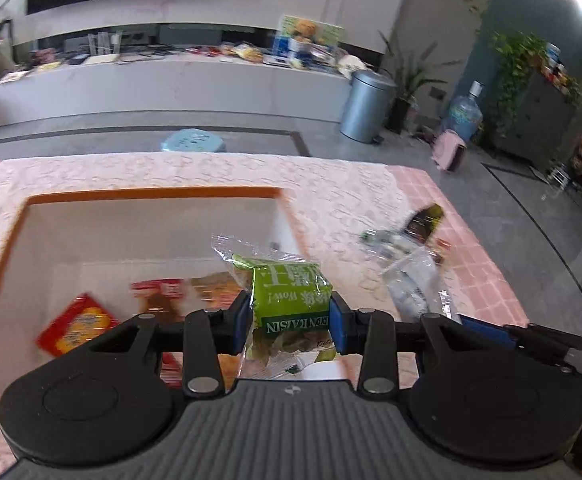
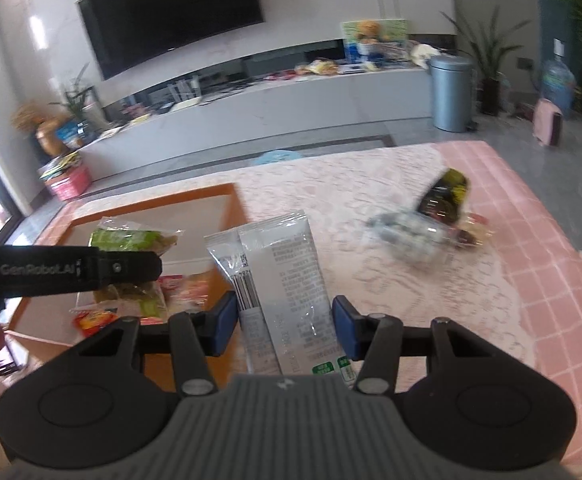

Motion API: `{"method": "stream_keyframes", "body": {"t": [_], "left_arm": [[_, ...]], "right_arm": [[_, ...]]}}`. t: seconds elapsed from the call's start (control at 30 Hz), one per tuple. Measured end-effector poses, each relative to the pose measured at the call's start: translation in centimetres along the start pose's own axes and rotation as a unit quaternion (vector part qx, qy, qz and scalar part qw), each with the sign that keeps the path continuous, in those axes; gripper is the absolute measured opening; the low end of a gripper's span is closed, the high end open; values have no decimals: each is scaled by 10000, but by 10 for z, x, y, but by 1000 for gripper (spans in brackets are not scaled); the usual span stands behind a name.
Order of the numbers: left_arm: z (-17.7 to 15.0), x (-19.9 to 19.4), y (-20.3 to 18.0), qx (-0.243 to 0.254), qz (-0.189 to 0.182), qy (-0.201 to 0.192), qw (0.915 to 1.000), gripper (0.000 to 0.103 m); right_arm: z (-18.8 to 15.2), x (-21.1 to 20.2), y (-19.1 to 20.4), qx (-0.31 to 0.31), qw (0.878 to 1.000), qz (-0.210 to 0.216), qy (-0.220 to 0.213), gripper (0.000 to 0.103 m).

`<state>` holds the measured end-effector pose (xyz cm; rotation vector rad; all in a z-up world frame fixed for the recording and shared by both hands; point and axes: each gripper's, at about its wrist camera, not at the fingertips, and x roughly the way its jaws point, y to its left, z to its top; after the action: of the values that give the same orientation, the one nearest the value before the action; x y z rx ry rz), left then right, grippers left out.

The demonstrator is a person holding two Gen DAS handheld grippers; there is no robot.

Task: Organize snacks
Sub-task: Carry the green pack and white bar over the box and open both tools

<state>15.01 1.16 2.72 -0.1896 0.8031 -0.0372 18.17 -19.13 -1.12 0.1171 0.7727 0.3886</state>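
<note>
My left gripper (image 1: 289, 316) is shut on a green raisin packet (image 1: 287, 296) and holds it above the near right corner of the orange-rimmed white box (image 1: 151, 194). The packet also shows in the right wrist view (image 2: 131, 240) behind the left gripper's body. Red and orange snack packs (image 1: 77, 326) lie in the box. My right gripper (image 2: 285, 324) stands open around a white-grey snack pouch (image 2: 279, 280) that lies on the table just right of the box (image 2: 227, 192). Its pads do not touch the pouch.
A pink lace-covered table (image 2: 411, 304) carries a small heap of loose snacks (image 2: 423, 224), among them a dark packet (image 2: 447, 192), at the right. The same heap shows in the left wrist view (image 1: 411, 236). Beyond the table are a blue stool (image 1: 193, 140), a TV counter and a metal bin (image 1: 365, 106).
</note>
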Motion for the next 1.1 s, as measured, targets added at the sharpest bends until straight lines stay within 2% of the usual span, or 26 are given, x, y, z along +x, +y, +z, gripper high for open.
{"method": "stream_keyframes", "body": {"t": [0.23, 0.5, 0.67, 0.93, 1.03, 1.1], "left_arm": [[2, -10, 49, -348, 239, -123, 9990, 44], [11, 0, 87, -486, 448, -85, 9978, 44], [15, 20, 105, -501, 638, 114, 9966, 44], [23, 57, 113, -133, 992, 479, 9938, 44], [29, 76, 115, 35, 1295, 637, 9895, 44], [31, 86, 121, 0, 1327, 701, 9887, 44]], "right_arm": [[12, 1, 47, -289, 9987, 410, -47, 50], [29, 26, 98, -517, 9950, 833, 185, 50], [38, 49, 126, -1072, 9916, 650, 308, 50], [45, 105, 147, -1846, 9795, 164, 794, 50], [47, 124, 149, -1978, 9751, -37, 1001, 50], [49, 138, 151, -2012, 9726, -135, 1153, 50]]}}
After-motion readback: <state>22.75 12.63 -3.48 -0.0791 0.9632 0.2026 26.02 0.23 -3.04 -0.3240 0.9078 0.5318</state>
